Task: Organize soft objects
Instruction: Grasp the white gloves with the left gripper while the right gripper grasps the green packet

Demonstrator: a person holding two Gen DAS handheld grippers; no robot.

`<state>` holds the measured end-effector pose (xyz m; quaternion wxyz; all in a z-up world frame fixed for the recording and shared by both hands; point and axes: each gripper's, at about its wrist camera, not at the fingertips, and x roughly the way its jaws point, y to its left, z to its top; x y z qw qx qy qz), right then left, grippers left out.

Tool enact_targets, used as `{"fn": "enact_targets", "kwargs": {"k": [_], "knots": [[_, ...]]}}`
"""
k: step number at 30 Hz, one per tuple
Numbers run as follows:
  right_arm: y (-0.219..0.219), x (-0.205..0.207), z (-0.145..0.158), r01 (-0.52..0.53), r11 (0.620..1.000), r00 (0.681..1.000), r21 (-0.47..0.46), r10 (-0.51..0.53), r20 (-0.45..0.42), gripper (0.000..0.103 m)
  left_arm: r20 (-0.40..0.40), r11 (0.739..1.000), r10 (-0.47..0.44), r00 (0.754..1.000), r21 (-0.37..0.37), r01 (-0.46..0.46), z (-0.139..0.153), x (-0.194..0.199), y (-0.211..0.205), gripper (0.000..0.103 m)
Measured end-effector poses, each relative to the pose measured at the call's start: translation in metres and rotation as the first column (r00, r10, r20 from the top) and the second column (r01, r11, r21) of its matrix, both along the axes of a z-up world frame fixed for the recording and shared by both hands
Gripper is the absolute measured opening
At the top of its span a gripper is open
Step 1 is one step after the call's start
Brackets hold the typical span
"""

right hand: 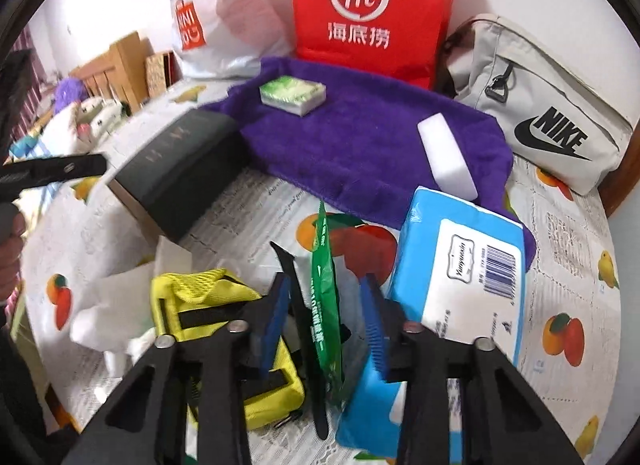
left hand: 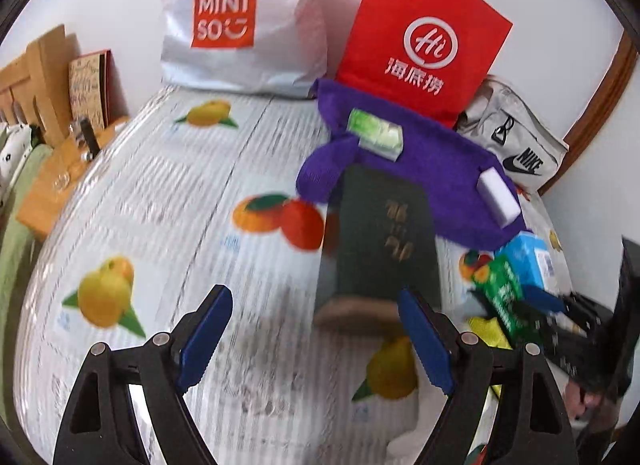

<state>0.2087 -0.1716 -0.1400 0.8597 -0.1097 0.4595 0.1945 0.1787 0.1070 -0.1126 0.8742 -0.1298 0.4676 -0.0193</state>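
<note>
The thin green foil sachet [right hand: 326, 305] stands on edge on the fruit-print tablecloth [right hand: 560, 245], between the right gripper's [right hand: 328, 325] parted jaws, untouched. Judged light, limp, slippery; best pinched mid-body. The left gripper [left hand: 316, 333] is spread wide, empty. Counted: one purple towel [right hand: 360, 145], one white sponge block [right hand: 448, 153], one blue tissue pack [right hand: 460, 265].
</note>
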Motion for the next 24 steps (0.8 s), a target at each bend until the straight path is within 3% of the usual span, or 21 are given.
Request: {"fn": "enact_targets", "kwargs": {"k": [4, 5, 6, 14, 24], "knots": [[0.01, 0.008, -0.012, -0.001, 0.998, 1.0, -0.057, -0.001, -0.024, 0.025, -0.011, 1.0, -0.005, 1.0, -0.028, 0.004, -0.009, -0.009, 0.004, 0.084], [0.012, 0.008, -0.013, -0.009, 0.998, 1.0, -0.058, 0.008, -0.025, 0.02, -0.013, 1.0, -0.008, 1.0, -0.03, 0.008, -0.011, -0.009, 0.004, 0.084], [0.012, 0.008, -0.013, -0.011, 0.999, 0.999, -0.042, 0.009, -0.031, 0.007, -0.015, 1.0, -0.008, 1.0, -0.03, 0.008, -0.012, -0.01, 0.004, 0.084], [-0.006, -0.017, 0.019, 0.044, 0.996, 0.998, 0.079, -0.047, 0.041, 0.007, -0.02, 0.999, -0.037, 0.999, -0.008, 0.037, -0.016, -0.022, -0.006, 0.084], [-0.03, -0.078, 0.045, 0.075, 0.985, 0.99, 0.154, -0.093, 0.11, 0.007, 0.002, 0.984, -0.16, 0.987, -0.082, 0.159, -0.016, -0.052, -0.043, 0.084]]}}
